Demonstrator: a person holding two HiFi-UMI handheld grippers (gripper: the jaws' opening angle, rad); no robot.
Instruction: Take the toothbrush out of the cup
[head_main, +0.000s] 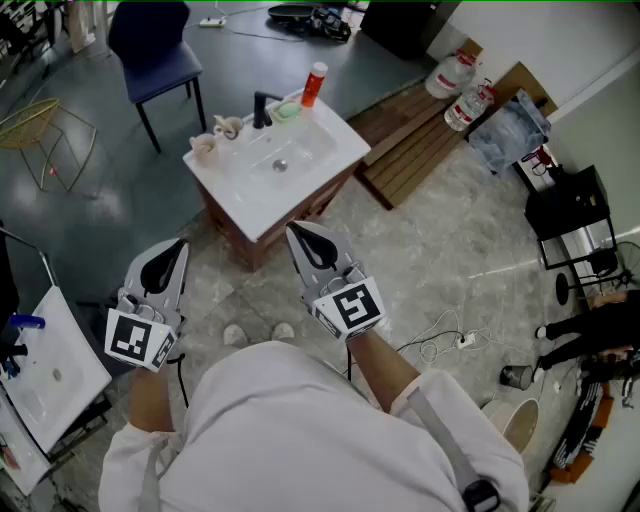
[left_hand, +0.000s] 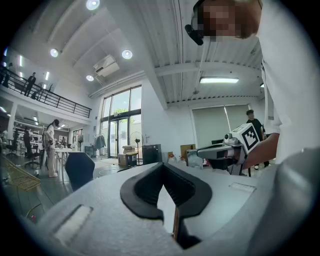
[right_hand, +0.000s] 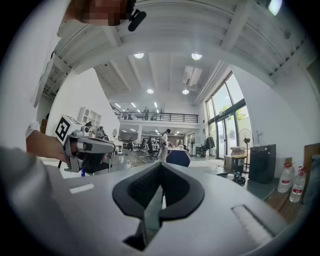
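Claws closed and empty: left claw (head_main: 170, 258), right claw (head_main: 305, 242), held level, apparently a ready stance. Cup (head_main: 288, 110) at twelve o'clock on washbasin (head_main: 255, 200), unreached.

Left gripper (head_main: 163, 268) and right gripper (head_main: 306, 243) level, closed, empty.

No word, number or brand is showing clearly enough to read. The marker cube (head_main: 140, 338) on the left hand-held gripper (head_main: 172, 255) and the one on the right hand-held gripper (head_main: 300, 240) are showing only black-and-white square patterns. The labels on the bottles (head_main: 462, 90) are appearing too small to read.
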